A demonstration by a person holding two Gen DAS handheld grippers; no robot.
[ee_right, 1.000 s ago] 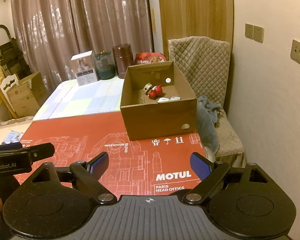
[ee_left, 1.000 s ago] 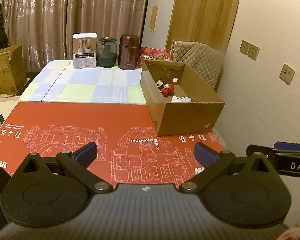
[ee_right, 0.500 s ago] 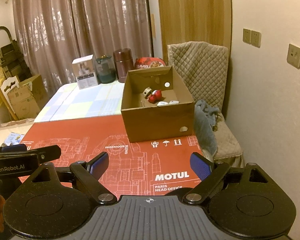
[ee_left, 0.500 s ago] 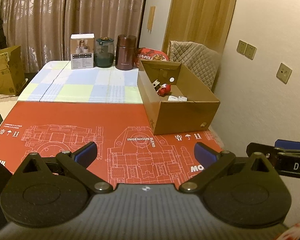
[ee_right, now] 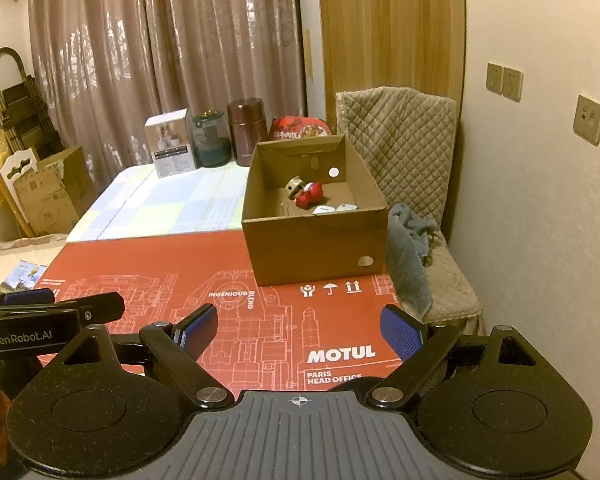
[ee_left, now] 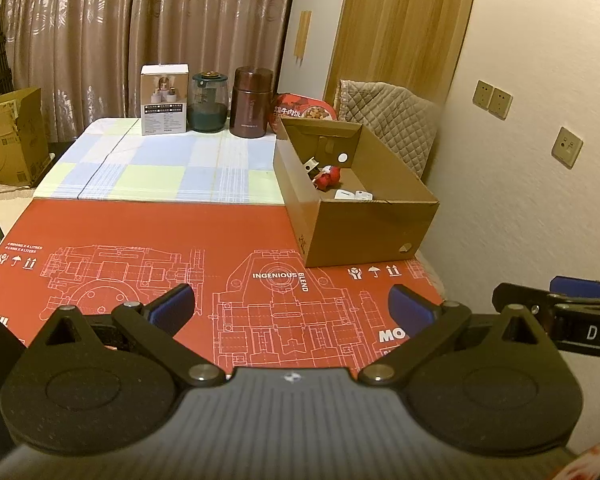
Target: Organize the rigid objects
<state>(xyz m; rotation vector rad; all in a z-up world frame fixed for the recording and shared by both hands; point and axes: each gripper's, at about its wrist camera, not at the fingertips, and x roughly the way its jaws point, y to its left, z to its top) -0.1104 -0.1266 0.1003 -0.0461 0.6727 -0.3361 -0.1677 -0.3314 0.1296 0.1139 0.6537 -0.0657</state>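
My left gripper (ee_left: 290, 306) and right gripper (ee_right: 300, 330) gape empty — at one o'clock, the box (ee_right: 316, 240) holds one red toy (ee_right: 309, 195), two white pieces (ee_right: 335, 209).

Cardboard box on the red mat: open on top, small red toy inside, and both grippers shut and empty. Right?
Not quite. In each wrist view the left gripper and right gripper are open, not shut. The cardboard box, red mat and red toy are right.

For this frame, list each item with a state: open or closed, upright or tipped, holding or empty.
left hand-held gripper: open, empty.
right hand-held gripper: open, empty.
cardboard box: open-topped, upright, holds small items.
red toy: lying inside box.
brown flask: upright, lid on.
green jar: upright, lid on.
white carton: upright, closed.
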